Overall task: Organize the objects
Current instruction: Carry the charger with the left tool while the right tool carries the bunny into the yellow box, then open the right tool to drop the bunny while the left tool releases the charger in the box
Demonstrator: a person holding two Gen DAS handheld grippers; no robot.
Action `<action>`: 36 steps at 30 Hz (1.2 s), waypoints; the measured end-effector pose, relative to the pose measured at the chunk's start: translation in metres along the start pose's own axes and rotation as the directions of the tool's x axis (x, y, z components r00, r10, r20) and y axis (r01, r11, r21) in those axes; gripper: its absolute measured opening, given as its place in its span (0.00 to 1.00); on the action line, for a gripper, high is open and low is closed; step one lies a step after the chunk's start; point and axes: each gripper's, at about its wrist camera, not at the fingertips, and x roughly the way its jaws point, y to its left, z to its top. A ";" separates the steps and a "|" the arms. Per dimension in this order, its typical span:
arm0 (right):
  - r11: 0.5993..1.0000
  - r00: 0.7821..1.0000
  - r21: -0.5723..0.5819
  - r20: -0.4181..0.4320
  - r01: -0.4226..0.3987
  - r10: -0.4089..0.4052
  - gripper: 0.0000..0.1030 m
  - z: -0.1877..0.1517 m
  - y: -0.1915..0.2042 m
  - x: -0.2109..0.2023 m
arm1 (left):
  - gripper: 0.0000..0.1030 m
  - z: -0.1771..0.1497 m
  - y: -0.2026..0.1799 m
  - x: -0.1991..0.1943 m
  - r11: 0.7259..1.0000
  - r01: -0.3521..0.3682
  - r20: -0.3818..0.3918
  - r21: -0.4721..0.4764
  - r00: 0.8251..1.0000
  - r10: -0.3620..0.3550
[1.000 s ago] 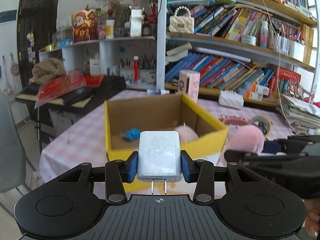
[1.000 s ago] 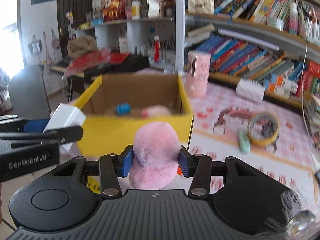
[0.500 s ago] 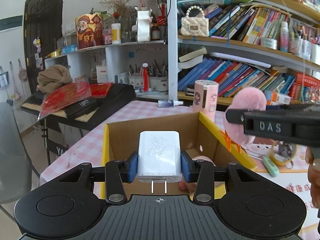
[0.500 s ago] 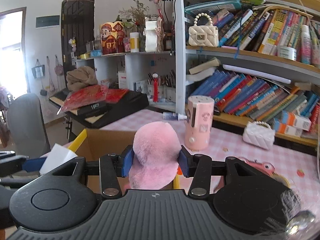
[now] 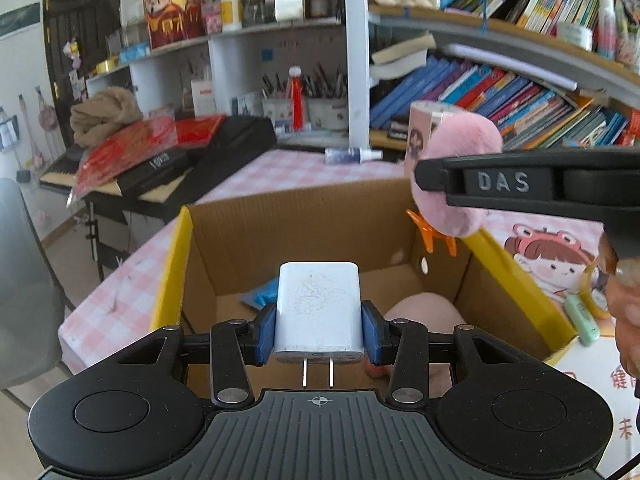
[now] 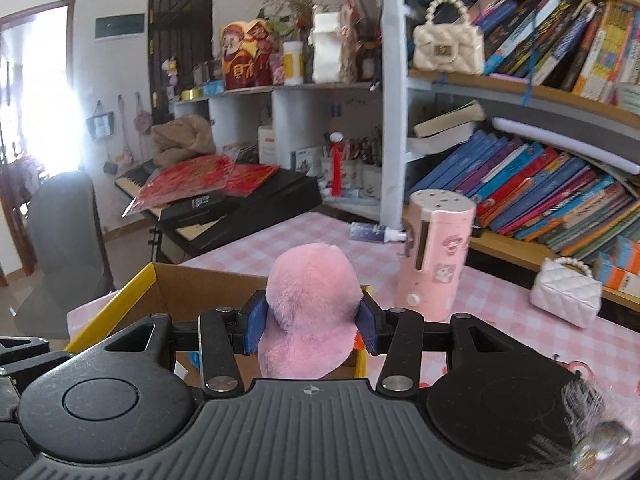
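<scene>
"DAS" is showing in raised letters on the right gripper (image 5: 456, 184), which is squeezing a pink plush toy (image 6: 310, 304) above the right wall of the yellow cardboard box (image 5: 172, 264). The left gripper (image 5: 319, 330) is clamping a white USB charger (image 5: 318, 312), prongs toward the camera, over the box opening. Inside are lying a blue item (image 5: 264, 294) and another pink plush (image 5: 424, 312). The box is sitting on a pink checked tablecloth (image 6: 500, 332) before crowded bookshelves (image 6: 540, 184).
</scene>
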 end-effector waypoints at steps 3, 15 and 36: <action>1.000 0.999 -0.014 -0.027 -0.028 0.027 0.43 -0.001 0.000 0.015 | 0.40 -0.001 -0.002 0.011 1.000 -0.001 -0.035 -0.001 0.999 0.001; 0.986 0.974 -0.102 -0.199 -0.135 0.113 0.43 -0.006 0.010 0.067 | 0.40 -0.004 -0.006 0.038 0.999 -0.016 -0.144 -0.030 0.990 0.011; 0.926 0.923 -0.274 -0.354 -0.259 0.153 0.43 -0.014 0.040 0.084 | 0.40 -0.007 -0.007 0.045 0.998 -0.004 -0.194 -0.065 0.981 -0.009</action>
